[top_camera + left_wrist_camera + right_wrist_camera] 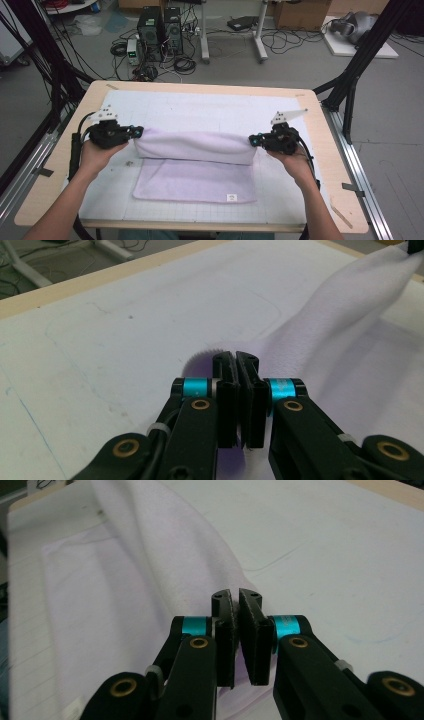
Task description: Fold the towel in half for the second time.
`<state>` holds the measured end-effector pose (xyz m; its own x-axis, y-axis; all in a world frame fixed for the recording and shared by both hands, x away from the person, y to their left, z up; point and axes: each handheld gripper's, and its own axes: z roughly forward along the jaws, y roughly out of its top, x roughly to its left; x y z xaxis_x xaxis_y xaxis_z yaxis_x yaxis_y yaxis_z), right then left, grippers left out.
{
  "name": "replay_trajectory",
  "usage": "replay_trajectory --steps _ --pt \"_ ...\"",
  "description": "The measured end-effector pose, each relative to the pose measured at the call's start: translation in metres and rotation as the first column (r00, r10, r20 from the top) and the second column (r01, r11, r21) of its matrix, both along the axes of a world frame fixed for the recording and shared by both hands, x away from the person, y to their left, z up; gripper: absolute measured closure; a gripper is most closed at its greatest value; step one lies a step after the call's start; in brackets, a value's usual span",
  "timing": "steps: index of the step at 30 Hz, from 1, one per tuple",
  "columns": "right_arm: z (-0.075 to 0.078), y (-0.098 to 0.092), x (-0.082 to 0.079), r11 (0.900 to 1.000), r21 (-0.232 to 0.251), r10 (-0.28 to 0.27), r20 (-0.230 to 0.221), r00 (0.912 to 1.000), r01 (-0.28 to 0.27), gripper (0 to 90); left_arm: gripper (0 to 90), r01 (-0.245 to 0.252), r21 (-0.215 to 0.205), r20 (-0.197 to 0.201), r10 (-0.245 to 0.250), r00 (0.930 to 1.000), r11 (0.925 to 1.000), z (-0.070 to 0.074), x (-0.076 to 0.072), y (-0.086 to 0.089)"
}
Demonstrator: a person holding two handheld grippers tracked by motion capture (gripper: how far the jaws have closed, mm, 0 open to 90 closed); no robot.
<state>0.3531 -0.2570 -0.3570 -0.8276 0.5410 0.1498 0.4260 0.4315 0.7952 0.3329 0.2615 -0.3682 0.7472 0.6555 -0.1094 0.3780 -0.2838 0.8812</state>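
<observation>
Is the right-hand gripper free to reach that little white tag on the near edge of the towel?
Probably not as things stand. The right gripper is shut on the towel corner, holding it lifted with the left gripper. The tag lies uncovered nearby, but it would have to let go first.

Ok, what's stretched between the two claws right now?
The lavender towel, pinched at its ends by the left claw and right claw, seen in the high view.

The high view is looking forward and down from above, taking in the whole bench [65, 165]. Each gripper view is riding close behind its tongs, facing inward along the shared lilac towel [195, 150].
</observation>
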Motion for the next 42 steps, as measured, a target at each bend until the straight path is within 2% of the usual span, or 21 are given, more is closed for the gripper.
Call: replay_trajectory --steps 2,4,5,7,9,12,17,19,21,23,26,27,29,31,32,35,38,40,42 --pt "-0.004 -0.004 -0.029 0.998 0.015 0.061 -0.003 0.9981 -0.061 82.2 85.5 0.023 0.003 0.001 -0.023 0.9997 0.9997 -0.007 -0.024 0.006" --pt "-0.010 -0.008 -0.052 0.994 0.037 0.099 -0.007 0.9951 -0.098 72.1 75.0 0.026 0.001 -0.011 -0.026 0.9996 0.9997 -0.016 -0.044 0.012" --pt "-0.013 -0.010 -0.061 0.994 0.048 0.100 -0.007 0.9949 -0.100 70.9 69.8 0.030 0.002 -0.017 -0.030 0.9994 0.9995 -0.020 -0.052 0.015" --pt "-0.015 -0.014 -0.071 0.995 0.044 0.085 0.004 0.9964 -0.085 68.2 66.7 0.021 0.023 -0.017 -0.020 0.9996 0.9995 -0.025 -0.061 0.017" --pt "-0.016 -0.013 -0.072 0.998 0.023 0.066 0.009 0.9978 -0.066 64.5 63.1 0.016 0.017 -0.013 -0.016 0.9998 0.9997 -0.026 -0.063 0.015" --pt "-0.020 -0.004 -0.070 0.998 -0.011 0.067 0.030 0.9973 -0.067 61.6 62.7 0.030 0.021 0.002 -0.030 0.9995 0.9993 -0.028 -0.063 0.006" --pt "-0.032 0.016 -0.066 0.995 -0.060 0.081 0.052 0.9954 -0.078 62.6 64.1 0.061 0.026 0.004 -0.062 0.9981 0.9978 -0.030 -0.060 -0.007" --pt "-0.035 0.023 -0.064 0.993 -0.070 0.094 0.060 0.9937 -0.090 63.7 66.2 0.063 0.042 -0.001 -0.063 0.9980 0.9971 -0.032 -0.057 -0.011" --pt "-0.040 0.030 -0.060 0.991 -0.099 0.096 0.059 0.9936 -0.090 63.7 66.6 0.061 0.085 -0.012 -0.061 0.9981 0.9945 -0.039 -0.051 -0.018" --pt "-0.048 0.035 -0.055 0.984 -0.161 0.090 0.055 0.9944 -0.080 63.9 66.5 0.057 0.129 -0.038 -0.052 0.9979 0.9901 -0.047 -0.044 -0.023" --pt "-0.062 0.038 -0.048 0.972 -0.226 0.073 0.018 0.9972 -0.067 64.1 66.9 0.065 0.198 -0.084 -0.049 0.9953 0.9780 -0.060 -0.035 -0.028" --pt "-0.066 0.038 -0.047 0.967 -0.246 0.069 0.020 0.9974 -0.062 65.9 69.8 0.074 0.217 -0.097 -0.054 0.9939 0.9734 -0.064 -0.034 -0.029" --pt "-0.072 0.036 -0.048 0.969 -0.238 0.063 0.003 0.9980 -0.061 74.0 82.5 0.090 0.235 -0.097 -0.068 0.9929 0.9679 -0.067 -0.035 -0.032" --pt "-0.072 0.029 -0.051 0.976 -0.209 0.065 -0.003 0.9979 -0.064 82.4 89.4 0.093 0.229 -0.092 -0.073 0.9930 0.9690 -0.065 -0.037 -0.032" --pt "-0.070 0.025 -0.052 0.978 -0.198 0.059 -0.003 0.9982 -0.059 82.7 89.5 0.091 0.226 -0.088 -0.072 0.9935 0.9698 -0.064 -0.038 -0.030" --pt "-0.064 0.011 -0.059 0.986 -0.166 0.032 0.005 0.9995 -0.031 83.9 89.6 0.065 0.194 -0.071 -0.052 0.9961 0.9788 -0.058 -0.044 -0.023" --pt "-0.058 -0.004 -0.067 0.988 -0.156 -0.007 0.022 0.9997 0.010 82.6 88.9 0.038 0.184 -0.054 -0.029 0.9982 0.9823 -0.055 -0.051 -0.014" --pt "-0.051 -0.009 -0.073 0.988 -0.153 -0.024 0.047 0.9986 0.031 79.1 78.5 0.036 0.166 -0.056 -0.027 0.9981 0.9854 -0.052 -0.053 -0.010" --pt "-0.041 -0.008 -0.075 0.992 -0.126 -0.014 0.082 0.9966 0.024 76.0 73.3 0.042 0.157 -0.049 -0.035 0.9982 0.9867 -0.049 -0.054 -0.010"
